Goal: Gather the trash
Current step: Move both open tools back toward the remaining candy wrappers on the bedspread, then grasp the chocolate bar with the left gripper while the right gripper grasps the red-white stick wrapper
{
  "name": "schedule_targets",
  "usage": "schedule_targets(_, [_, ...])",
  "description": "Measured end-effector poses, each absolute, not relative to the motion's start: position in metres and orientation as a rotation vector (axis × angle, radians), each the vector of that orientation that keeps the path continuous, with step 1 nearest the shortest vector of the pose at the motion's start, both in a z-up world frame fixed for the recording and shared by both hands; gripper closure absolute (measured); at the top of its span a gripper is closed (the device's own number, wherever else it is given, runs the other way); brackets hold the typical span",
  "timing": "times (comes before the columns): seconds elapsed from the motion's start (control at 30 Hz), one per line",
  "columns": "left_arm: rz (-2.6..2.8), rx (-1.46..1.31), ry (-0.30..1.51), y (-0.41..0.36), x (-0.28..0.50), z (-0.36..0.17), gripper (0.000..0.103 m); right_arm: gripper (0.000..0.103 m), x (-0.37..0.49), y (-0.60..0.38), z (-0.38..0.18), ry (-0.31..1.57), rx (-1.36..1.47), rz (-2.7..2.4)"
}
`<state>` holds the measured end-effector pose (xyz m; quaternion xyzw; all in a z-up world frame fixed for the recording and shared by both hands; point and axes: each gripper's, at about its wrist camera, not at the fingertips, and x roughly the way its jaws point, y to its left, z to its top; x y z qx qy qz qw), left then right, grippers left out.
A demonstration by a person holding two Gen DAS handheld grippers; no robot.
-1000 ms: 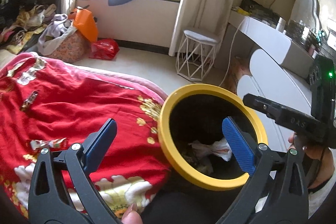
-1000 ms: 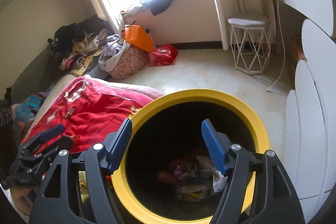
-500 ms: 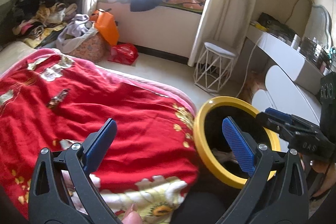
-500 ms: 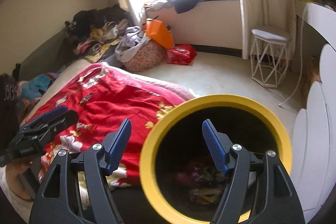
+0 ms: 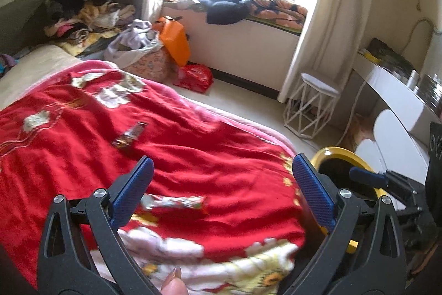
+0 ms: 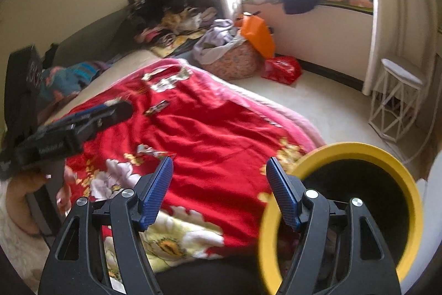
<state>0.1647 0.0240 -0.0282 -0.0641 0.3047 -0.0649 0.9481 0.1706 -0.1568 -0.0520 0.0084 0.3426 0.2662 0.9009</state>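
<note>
Left tongs (image 5: 221, 184) gape, a wrapper (image 5: 174, 202) lying between them.

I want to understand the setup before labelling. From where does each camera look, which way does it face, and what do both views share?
Left wrist: sits on the left gripper, looking down across the red blanket towards the window; its open jaws and a fingertip show.
Right wrist: sits on the right gripper, facing the same bed, with the yellow-rimmed bin at right; open jaws and the left hand show.
Shared: blanket, bin, two wrappers, white stool.
</note>
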Motion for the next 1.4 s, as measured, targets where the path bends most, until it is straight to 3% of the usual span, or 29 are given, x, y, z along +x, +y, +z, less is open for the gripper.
schedule_targets(0.27, [-0.038,-0.141,0.636,0.074,0.178,-0.033,0.011,0.036,0.186,-0.1,-0.068,0.743,-0.063,0.653])
schedule_targets(0.73, [0.038,-0.211,0.766,0.138,0.224,-0.078,0.012,0.053,0.228,-0.018,-0.126,0.855,-0.237,0.739])
schedule_targets(0.9, [0.033,-0.224,0.804,0.147,0.24,-0.091,0.019,0.061,0.236,-0.002,-0.142,0.882,-0.282,0.746])
schedule_targets(0.93, [0.036,-0.226,0.81,0.148,0.244,-0.093,0.019,0.071,0.237,0.001,-0.145,0.893,-0.291,0.755])
schedule_targets(1.0, [0.036,-0.231,0.826,0.149,0.253,-0.097,0.021,0.08,0.238,0.004,-0.15,0.903,-0.317,0.754])
schedule_targets(1.13, [0.045,-0.233,0.852,0.151,0.27,-0.108,0.024,0.082,0.233,0.002,-0.152,0.899,-0.33,0.757])
schedule_targets(1.33, [0.055,-0.244,0.889,0.153,0.29,-0.12,0.037,0.082,0.219,-0.017,-0.148,0.902,-0.316,0.736])
schedule_targets(1.4, [0.051,-0.249,0.894,0.151,0.295,-0.123,0.049,0.082,0.215,-0.026,-0.146,0.903,-0.294,0.724])
